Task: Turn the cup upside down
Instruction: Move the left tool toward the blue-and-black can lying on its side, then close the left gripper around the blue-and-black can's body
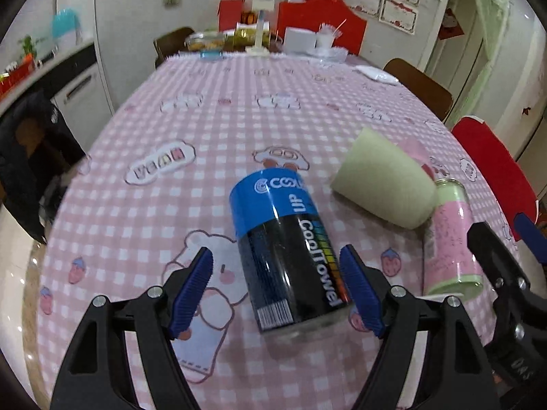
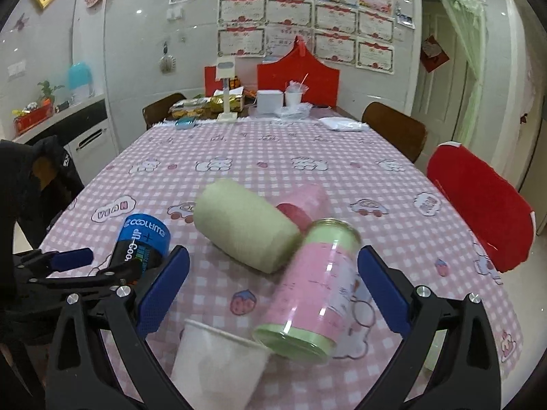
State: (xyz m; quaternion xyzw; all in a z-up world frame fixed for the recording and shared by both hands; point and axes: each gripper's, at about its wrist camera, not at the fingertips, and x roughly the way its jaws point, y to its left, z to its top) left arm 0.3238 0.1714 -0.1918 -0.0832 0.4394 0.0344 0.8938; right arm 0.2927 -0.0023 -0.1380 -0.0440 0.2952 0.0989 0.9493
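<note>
A blue and black CoolTowel canister lies on its side on the pink checked tablecloth, between the open fingers of my left gripper; it also shows in the right wrist view. A pale green cup lies on its side behind it, also seen in the right wrist view. A pink and green can lies tilted between the open fingers of my right gripper, and shows in the left wrist view. A white paper cup stands upright under the right gripper. A pink cup lies behind the green one.
The far end of the table holds a white box, a small lamp, snack packets and red boxes. Wooden chairs and a red-covered chair stand on the right. A dark jacket hangs on the left.
</note>
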